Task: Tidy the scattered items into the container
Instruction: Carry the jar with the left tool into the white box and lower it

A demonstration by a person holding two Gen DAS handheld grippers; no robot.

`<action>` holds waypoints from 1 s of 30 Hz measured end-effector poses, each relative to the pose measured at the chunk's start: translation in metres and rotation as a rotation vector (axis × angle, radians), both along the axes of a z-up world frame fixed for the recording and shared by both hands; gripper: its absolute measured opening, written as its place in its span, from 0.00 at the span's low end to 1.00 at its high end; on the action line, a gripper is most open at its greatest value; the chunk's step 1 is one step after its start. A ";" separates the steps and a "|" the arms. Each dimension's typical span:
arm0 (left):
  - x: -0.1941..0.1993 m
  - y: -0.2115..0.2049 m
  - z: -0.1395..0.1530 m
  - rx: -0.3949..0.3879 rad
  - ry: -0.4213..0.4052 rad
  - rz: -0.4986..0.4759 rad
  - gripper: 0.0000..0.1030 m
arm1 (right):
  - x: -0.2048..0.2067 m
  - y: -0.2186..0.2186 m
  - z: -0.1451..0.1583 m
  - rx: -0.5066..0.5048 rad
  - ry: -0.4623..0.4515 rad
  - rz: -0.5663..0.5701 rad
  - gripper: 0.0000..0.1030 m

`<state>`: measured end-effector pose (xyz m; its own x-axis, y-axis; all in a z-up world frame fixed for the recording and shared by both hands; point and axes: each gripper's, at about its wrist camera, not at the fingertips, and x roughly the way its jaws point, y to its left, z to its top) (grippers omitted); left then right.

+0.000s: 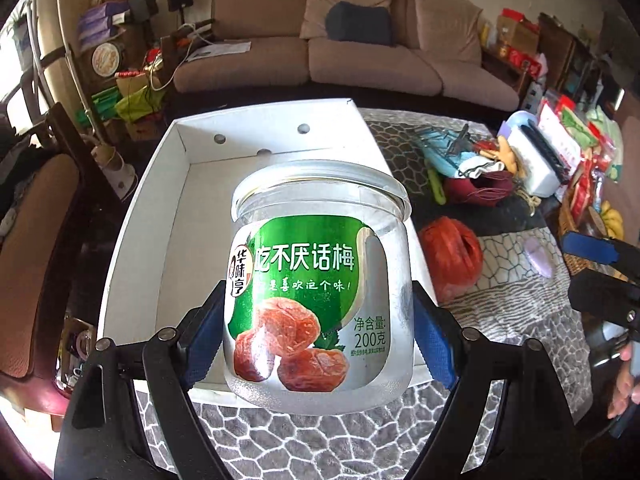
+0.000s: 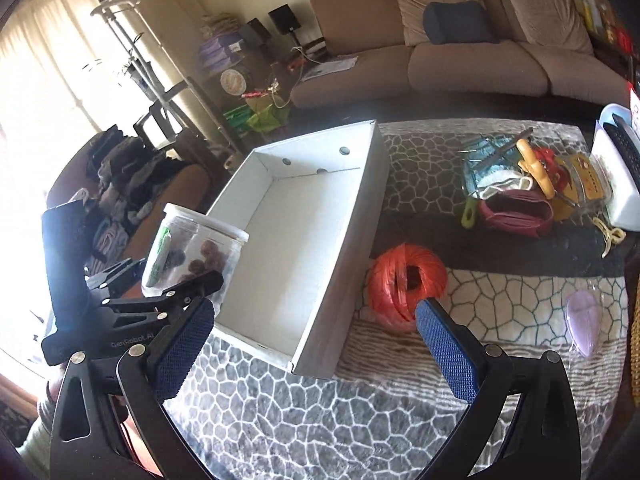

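My left gripper [image 1: 318,328] is shut on a clear plastic jar [image 1: 320,280] with a green label and dried plums inside. It holds the jar upright above the near end of the white cardboard box [image 1: 168,216]. The jar [image 2: 192,252] and left gripper also show at the left of the right wrist view, beside the box [image 2: 352,248]. My right gripper [image 2: 314,344] is open and empty, over the patterned cloth just in front of the box. An orange twine ball [image 2: 406,286] lies right of the box, close to the right finger; it also shows in the left wrist view [image 1: 450,256].
A small lilac item [image 2: 584,322] lies on the cloth at the right. A heap of clutter [image 2: 532,184] with a white case [image 2: 618,180] sits at the back right. A sofa [image 2: 440,52] stands behind the table.
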<state>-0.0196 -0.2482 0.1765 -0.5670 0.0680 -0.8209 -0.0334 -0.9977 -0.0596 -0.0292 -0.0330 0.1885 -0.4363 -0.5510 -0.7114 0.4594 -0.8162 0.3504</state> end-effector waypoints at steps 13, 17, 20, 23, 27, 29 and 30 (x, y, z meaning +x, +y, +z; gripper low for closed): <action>-0.039 -0.012 -0.076 0.123 -0.213 0.060 0.80 | 0.001 -0.048 -0.047 0.010 -0.049 0.069 1.00; -0.045 -0.005 -0.088 0.165 -0.251 0.065 0.80 | -0.003 -0.036 -0.054 -0.082 -0.105 0.052 1.00; -0.048 -0.003 -0.098 0.201 -0.286 0.078 0.80 | -0.006 -0.023 -0.057 -0.137 -0.132 0.027 1.00; -0.051 0.001 -0.107 0.188 -0.314 0.086 0.80 | -0.008 -0.009 -0.057 -0.173 -0.149 -0.001 1.00; -0.052 0.004 -0.119 0.180 -0.355 0.088 0.80 | -0.006 0.000 -0.053 -0.183 -0.143 -0.008 1.00; -0.051 0.004 -0.125 0.201 -0.377 0.094 0.80 | -0.004 0.001 -0.051 -0.186 -0.141 -0.006 1.00; -0.051 0.004 -0.127 0.216 -0.387 0.101 0.80 | -0.003 0.002 -0.050 -0.187 -0.139 -0.004 1.00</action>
